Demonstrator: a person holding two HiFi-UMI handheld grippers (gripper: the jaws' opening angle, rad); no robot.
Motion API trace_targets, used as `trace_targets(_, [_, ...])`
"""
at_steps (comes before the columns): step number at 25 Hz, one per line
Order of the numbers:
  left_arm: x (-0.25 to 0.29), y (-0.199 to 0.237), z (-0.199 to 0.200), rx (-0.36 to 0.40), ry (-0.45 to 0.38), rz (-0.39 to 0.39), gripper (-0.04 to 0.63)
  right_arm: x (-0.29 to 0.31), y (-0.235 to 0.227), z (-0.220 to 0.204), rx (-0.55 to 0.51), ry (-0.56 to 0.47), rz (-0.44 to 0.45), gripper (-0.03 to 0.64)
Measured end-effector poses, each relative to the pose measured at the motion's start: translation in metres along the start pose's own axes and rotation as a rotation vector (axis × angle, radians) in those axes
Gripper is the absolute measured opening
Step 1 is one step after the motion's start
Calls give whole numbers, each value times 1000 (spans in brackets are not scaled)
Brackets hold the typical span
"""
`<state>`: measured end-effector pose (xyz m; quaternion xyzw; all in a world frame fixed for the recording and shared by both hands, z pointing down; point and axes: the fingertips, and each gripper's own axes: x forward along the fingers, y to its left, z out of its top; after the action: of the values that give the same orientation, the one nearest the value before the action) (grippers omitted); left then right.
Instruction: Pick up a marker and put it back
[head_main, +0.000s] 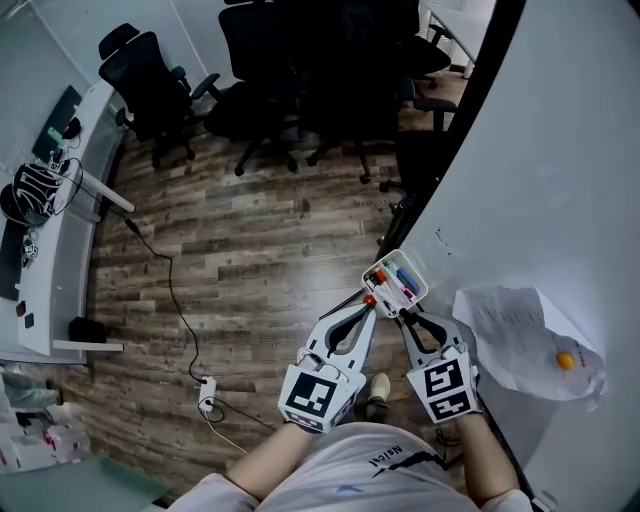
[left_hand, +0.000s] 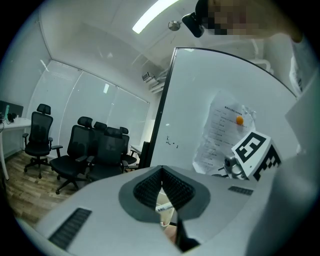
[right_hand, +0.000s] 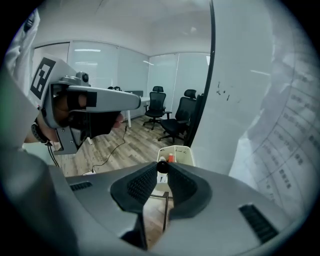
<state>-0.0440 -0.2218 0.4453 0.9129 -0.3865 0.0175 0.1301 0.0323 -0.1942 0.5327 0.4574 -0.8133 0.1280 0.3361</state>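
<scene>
Pinching the black end of a marker (right_hand: 162, 166) at the very tips of the right gripper (right_hand: 162, 170), jaws standing only narrowly apart, pads pressing on it from both sides. Holding that marker at the near edge of the white tray (right_hand: 186, 150), which is hanging on the whiteboard (head_main: 560, 170) and carrying other markers (head_main: 400, 280); not showing whether the held marker is already touching the tray. Pointing the left gripper (left_hand: 161, 171) toward the tray's near left corner, jaw tips meeting and gripping nothing. Reaching away from the person with both grippers side by side. Hanging right of the tray: a paper sheet (head_main: 510, 335) under an orange magnet (head_main: 566, 360).
</scene>
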Motion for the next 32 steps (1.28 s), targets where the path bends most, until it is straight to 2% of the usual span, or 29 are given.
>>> trace_targets(5, [8,14,-3,-9,16,-9,12,18,0,-7,-1,86,45,72])
trace_targets(13, [19,27,-5,-21,35,-23,12,34,-17,-5,22,114,39,74])
trace_targets(17, [26,30,-7,-24,37,-24,12,41,-24,6,17,82,13,74])
trace_targets(25, [31,37,-11,-36,54,-12,12,56,-38,31,-4,-44,-118,81])
trace_targets(32, [23,47,-9,-29,47,10,12,79,-35,52,-6,-135,-141,94])
